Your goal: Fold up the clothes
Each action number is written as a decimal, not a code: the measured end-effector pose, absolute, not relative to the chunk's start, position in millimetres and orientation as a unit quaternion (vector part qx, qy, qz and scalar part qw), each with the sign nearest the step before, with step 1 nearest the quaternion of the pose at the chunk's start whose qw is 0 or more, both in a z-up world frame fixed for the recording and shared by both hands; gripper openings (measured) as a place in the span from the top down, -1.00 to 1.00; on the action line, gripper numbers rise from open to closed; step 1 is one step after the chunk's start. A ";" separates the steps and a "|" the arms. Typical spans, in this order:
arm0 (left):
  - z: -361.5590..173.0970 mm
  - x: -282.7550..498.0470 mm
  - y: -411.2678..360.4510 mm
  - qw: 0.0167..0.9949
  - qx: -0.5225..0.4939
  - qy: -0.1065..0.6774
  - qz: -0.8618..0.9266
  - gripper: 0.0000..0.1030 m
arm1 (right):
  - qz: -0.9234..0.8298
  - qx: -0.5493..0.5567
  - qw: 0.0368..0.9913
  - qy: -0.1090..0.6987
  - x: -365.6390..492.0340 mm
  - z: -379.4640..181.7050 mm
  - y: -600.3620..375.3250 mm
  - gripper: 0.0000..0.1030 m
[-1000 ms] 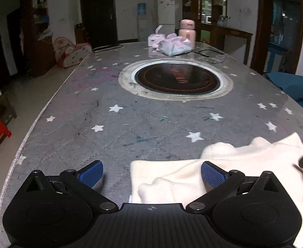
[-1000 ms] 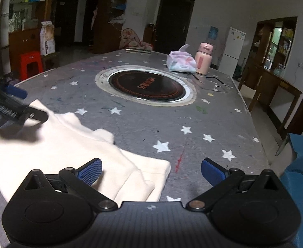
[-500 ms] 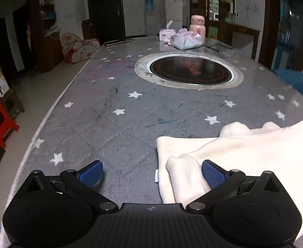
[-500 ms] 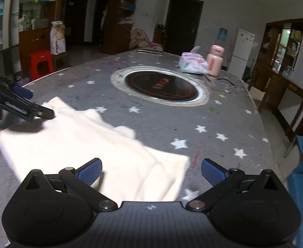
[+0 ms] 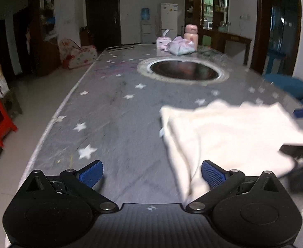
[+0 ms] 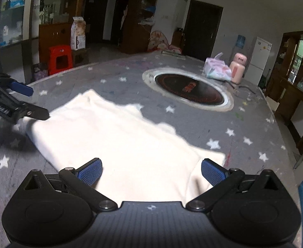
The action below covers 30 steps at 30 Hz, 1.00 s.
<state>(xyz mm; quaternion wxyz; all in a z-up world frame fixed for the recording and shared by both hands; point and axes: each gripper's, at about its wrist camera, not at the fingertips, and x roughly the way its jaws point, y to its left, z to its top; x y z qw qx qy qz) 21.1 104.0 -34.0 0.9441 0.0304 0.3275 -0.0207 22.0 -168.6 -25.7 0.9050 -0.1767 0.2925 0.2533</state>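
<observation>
garment (image 6: pixel 118 142): cream | table (image 5: pixel 118 124): grey, white stars | tongs pads (image 6: pixel 90 170): blue

Room dim overall; doorways and shelving at the sides nearly black. Brightest spot is the lit cabinet (image 5: pixel 213 2) at the back in left wrist view. White garment (image 6: pixel 118 136) is blown out, no fold detail, edges smeared by motion blur. Desk (image 5: pixel 118 119) stars streaked w/ blur too, esp. toward the right edge. Left tool (image 6: pixel 25 103) casts a soft dark shadow on the desk below it. Strong fisheye bending: desk rim curves, door frames bow, corners vignette to black. Both foreground tool bodies sharp.
</observation>
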 end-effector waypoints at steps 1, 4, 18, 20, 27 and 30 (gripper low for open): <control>-34.5 19.3 104.6 0.946 0.028 0.323 -0.020 -1.00 | 0.254 -0.177 0.904 0.294 21.2 -27.7 -167.4 -1.00; -26.0 18.6 104.9 0.946 0.023 0.323 -0.019 -1.00 | 0.257 -0.180 0.902 0.296 18.5 -32.2 -162.8 -1.00; -27.1 11.0 79.1 0.944 0.040 0.321 -0.057 -1.00 | 0.303 -0.196 0.889 0.283 6.5 -35.1 -127.3 -1.00; -24.5 9.6 80.7 0.945 0.036 0.321 -0.057 -1.00 | 0.303 -0.187 0.890 0.286 6.8 -32.2 -129.9 -1.00; -23.1 9.6 73.0 0.945 0.041 0.316 -0.071 -1.00 | 0.306 -0.188 0.893 0.271 0.8 -26.3 -130.3 -1.00; -32.4 9.4 73.3 0.942 0.031 0.325 -0.076 -1.00 | 0.306 -0.192 0.889 0.280 -0.6 -33.0 -131.0 -1.00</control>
